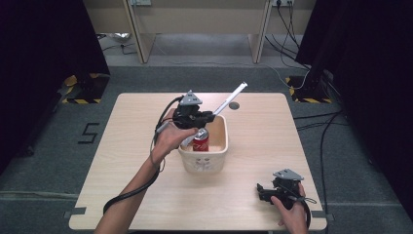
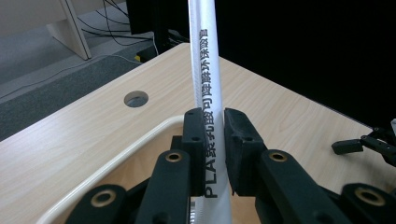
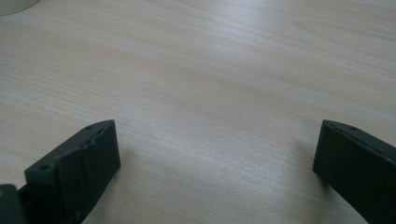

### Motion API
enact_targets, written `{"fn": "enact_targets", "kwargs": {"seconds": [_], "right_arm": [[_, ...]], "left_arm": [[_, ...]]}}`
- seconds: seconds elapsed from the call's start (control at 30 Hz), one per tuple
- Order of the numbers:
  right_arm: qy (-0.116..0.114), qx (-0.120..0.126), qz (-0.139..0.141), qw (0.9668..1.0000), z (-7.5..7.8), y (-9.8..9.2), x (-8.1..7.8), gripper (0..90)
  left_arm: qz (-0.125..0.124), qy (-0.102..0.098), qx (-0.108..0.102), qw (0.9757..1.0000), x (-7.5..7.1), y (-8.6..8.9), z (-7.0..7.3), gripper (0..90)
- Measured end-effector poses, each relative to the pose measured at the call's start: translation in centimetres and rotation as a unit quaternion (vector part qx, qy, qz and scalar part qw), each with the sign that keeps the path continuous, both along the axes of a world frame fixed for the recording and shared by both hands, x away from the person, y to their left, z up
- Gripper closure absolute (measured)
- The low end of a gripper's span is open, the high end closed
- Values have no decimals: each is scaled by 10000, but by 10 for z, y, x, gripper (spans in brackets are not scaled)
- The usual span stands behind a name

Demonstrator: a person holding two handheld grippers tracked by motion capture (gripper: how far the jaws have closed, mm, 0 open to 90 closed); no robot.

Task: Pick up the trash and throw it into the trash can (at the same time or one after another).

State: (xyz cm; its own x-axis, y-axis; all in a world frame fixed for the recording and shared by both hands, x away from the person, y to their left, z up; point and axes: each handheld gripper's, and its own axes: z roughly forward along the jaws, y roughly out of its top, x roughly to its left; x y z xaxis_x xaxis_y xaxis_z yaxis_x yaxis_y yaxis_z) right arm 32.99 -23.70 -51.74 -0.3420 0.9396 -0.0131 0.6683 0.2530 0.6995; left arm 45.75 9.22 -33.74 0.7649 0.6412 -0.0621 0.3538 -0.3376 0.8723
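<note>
- Table (image 1: 253, 136): a cream tub (image 1: 214, 158) stands near its middle, with a red can (image 1: 200, 143) upright inside.
- Left gripper (image 1: 208, 118): over the tub, jaws clamped on a wrapped straw (image 2: 205, 88) that slants up and away past the far rim.
- Right gripper (image 1: 261, 191): resting on the table near the front right corner, jaws wide apart, nothing between them.
- Step, as I judge it: bringing the straw to the can; next it must be lowered at the can's top, or unwrapped first.
</note>
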Motion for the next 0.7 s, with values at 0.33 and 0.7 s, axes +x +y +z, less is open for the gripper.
{"fn": "enact_targets", "kwargs": {"seconds": [0.33, 0.7], "right_arm": [[1, 7, 14, 10000, 0, 0, 0, 6], [-5, 1, 26, 10000, 0, 0, 0, 6]], "left_arm": [[-41, 52, -32, 10000, 5, -10, -6, 788], [-118, 52, -43, 9999, 2, -10, -16, 787]]}}
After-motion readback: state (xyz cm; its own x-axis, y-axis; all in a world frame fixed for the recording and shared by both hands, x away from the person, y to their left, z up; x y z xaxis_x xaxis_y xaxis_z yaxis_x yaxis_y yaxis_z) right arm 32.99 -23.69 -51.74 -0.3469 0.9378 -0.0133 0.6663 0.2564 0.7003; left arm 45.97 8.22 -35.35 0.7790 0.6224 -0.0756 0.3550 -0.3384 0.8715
